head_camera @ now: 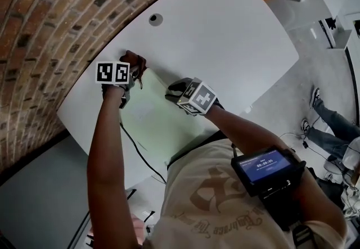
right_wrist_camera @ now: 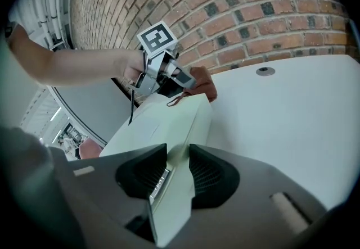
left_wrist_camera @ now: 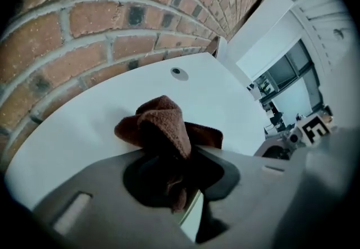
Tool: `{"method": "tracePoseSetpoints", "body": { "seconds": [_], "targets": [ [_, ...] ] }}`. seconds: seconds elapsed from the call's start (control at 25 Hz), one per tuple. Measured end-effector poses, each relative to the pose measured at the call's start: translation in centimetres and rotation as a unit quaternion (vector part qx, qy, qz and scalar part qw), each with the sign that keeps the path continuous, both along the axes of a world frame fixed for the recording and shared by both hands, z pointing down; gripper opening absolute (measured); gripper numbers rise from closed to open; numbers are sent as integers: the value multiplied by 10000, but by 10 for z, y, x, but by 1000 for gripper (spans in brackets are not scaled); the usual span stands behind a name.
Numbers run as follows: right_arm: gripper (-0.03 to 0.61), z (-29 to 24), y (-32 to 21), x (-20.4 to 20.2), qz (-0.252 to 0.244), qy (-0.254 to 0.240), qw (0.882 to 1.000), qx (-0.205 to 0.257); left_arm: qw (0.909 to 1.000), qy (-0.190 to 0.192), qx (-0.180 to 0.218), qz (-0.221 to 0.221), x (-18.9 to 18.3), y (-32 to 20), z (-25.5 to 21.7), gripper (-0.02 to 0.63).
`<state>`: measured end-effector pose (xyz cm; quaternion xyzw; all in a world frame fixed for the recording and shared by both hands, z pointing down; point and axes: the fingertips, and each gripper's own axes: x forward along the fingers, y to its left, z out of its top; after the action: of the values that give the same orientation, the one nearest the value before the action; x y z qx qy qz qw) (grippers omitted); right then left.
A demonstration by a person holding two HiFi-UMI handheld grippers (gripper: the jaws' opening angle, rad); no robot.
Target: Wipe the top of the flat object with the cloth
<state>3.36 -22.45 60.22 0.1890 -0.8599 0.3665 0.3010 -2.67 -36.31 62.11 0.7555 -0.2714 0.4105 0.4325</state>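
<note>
While the right tongs [right_wrist_camera: 179, 172] clamp the near edge of the pale green flat object [head_camera: 152, 124], which lies on the white surface [head_camera: 225, 34] beside a brick wall [head_camera: 45, 17], the left tongs [left_wrist_camera: 177, 177] pinch a bunched brown cloth [left_wrist_camera: 163, 127]. That cloth is at the object's far corner.

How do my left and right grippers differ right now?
The left gripper is shut on a crumpled brown cloth; the right gripper is shut on the edge of the pale green flat object. The left gripper is by the brick wall; the right gripper is farther from it. Both grip something.
</note>
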Motion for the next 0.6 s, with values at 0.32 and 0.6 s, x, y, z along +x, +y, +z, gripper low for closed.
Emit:
{"method": "tracePoseSetpoints", "body": {
  "seconds": [0.32, 0.6],
  "targets": [
    [135, 0, 1, 1, 13, 283, 9996, 78, 9983, -420, -362, -192, -78, 35, 4, 84],
    [133, 1, 1, -1, 94, 426, 9990, 117, 9942, -701, -388, -712, -163, 70, 5, 84]
  ]
}}
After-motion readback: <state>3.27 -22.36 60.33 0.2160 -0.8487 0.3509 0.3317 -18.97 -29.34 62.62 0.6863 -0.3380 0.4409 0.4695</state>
